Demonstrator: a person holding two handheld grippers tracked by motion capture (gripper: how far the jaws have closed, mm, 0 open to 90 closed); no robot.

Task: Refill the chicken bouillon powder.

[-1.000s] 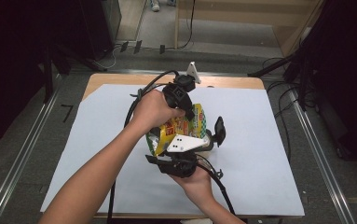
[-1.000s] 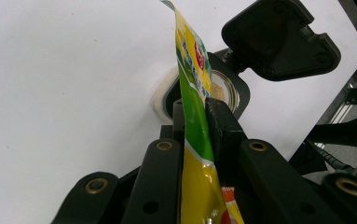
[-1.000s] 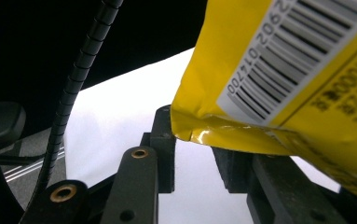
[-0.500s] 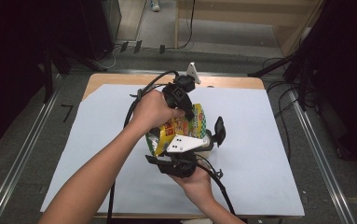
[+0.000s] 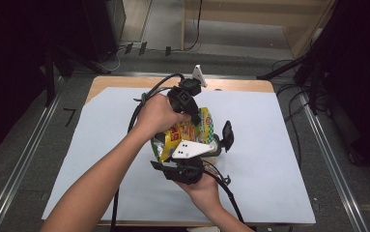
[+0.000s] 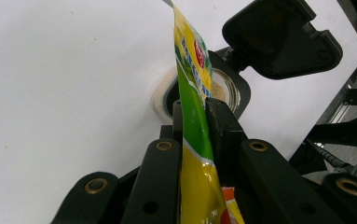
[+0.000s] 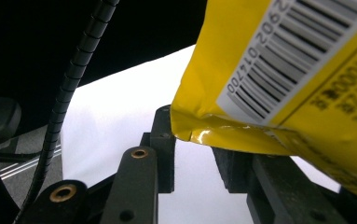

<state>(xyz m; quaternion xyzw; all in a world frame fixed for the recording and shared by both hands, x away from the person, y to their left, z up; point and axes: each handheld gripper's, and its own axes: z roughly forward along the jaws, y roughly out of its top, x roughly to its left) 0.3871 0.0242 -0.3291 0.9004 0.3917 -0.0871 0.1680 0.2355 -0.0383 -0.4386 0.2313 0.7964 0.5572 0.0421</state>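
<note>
A yellow and green snack bag [image 5: 187,133] hangs over the middle of the white sheet. My left gripper [image 5: 191,115] comes down from above and is shut on the bag's upper edge [image 6: 192,70]. In the left gripper view the bag's edge runs toward a small jar [image 6: 225,91] with pale contents, its black flip lid [image 6: 278,37] standing up. My right gripper [image 5: 182,163] sits under the bag, grey plate on top. The bag's barcoded bottom corner [image 7: 260,70] is wedged between its fingertips [image 7: 164,130], touching the left one and hiding the right one.
The white sheet [image 5: 269,145] covers a wooden table whose far edge [image 5: 240,84] shows bare. Black cables trail from both grippers. Metal rails [image 5: 327,159] run along both sides, and dark stands rise at the right.
</note>
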